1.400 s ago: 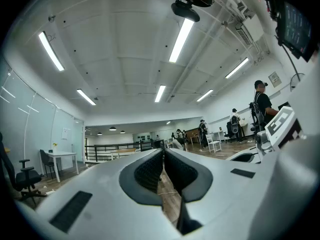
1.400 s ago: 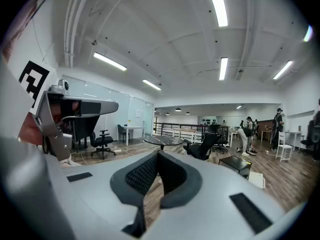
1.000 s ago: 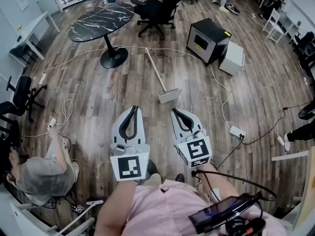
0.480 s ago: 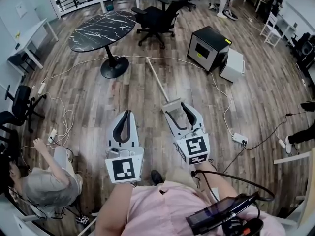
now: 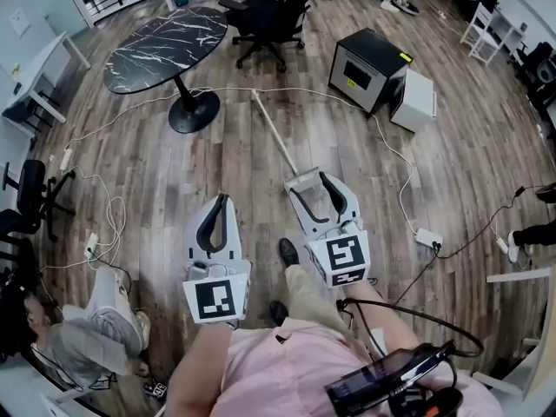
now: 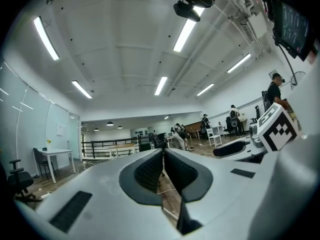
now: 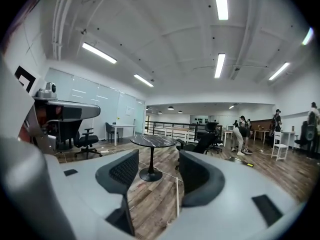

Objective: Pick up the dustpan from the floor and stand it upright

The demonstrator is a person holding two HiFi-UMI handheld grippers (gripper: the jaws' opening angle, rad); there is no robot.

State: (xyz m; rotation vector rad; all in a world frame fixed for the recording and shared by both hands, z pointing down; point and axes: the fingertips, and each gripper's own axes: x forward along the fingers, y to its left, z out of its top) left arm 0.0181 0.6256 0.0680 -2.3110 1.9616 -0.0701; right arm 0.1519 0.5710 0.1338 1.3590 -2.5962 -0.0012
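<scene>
On my left, the left gripper [image 5: 222,201] hangs over bare brown wood-plank floor [image 5: 174,172]. Its own view shows the two dark ribbed pads drawn together until the tips meet, with nothing between them. It has no part in the job right now, as far as I can judge.

Moving toward the middle, the pale grey dustpan with its long thin white handle [image 5: 300,177] lies flat on the planks. The handle runs away from me and to the left, toward the foot of the round black marble-topped table [image 5: 165,37]. So I'd say the task has barely begun. The dustpan is not gripped, not lifted and not stood up, and only the approach looks done.

Just right of centre is the right gripper [image 5: 308,183]. Its jaws stand wide apart and empty, and its own view shows clear floor between the pads. From the head view the pan sits right at the jaw tips, partly beneath them. I cannot tell whether the tips touch it or hover above it. In the right gripper view the white handle shows as a thin line low in the gap, leading away along the floor, and the pan itself is hidden under the gripper body. What's left is to come down on the dustpan, close on it, raise it and set it upright.
</scene>
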